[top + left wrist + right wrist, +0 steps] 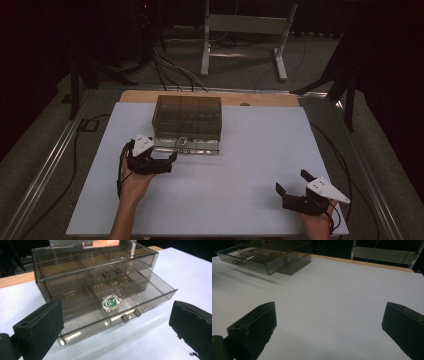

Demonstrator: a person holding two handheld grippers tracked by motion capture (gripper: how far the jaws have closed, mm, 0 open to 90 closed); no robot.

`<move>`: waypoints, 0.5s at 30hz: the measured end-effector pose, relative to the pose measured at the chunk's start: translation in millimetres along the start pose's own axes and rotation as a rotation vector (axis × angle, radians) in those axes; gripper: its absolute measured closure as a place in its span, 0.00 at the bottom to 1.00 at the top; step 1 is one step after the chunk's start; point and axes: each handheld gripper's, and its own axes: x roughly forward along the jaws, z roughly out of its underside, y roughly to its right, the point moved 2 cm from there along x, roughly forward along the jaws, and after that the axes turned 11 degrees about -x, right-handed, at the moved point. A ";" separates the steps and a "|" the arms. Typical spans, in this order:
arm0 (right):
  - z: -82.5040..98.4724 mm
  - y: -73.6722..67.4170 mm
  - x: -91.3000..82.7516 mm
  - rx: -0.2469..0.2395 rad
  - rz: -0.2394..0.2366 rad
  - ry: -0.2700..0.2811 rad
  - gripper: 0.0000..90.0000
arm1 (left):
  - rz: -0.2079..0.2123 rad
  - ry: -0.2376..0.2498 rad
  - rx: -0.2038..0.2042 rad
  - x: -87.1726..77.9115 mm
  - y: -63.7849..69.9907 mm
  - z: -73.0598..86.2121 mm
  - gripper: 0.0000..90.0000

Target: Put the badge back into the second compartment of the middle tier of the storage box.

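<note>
You're facing a smoky, see-through drawer box [95, 272], sitting upright just ahead of your left gripper [116, 322]. Its bottom drawer [140, 296] is standing pulled out toward your open jaws, and a silver-and-green brooch [111, 302] is lying flat in its middle compartment.

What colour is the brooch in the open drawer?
Green with a silver rim; the brooch shows best in the left gripper view.

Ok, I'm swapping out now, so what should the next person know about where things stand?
Left hand-held gripper: open, empty, just in front of the drawer box.
Right hand-held gripper: open, empty, resting over the white table, apart from the box.
Bottom drawer is pulled out; the green-and-silver brooch lies in its middle compartment.
Done: brooch placed.
Left, probably: push the drawer shut by its handle.
</note>
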 end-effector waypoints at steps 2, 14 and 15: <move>-0.1 -0.3 0.0 -0.001 -0.001 0.000 0.00 | 0.006 0.009 0.006 -3.6 -1.0 3.9 0.01; 0.0 -1.7 0.8 -0.002 -0.019 -0.001 0.00 | 0.002 0.040 0.014 -23.3 -10.6 29.5 0.01; -0.1 -2.0 1.0 -0.003 -0.021 -0.001 0.00 | 0.001 0.049 0.014 -25.3 -11.6 31.2 0.01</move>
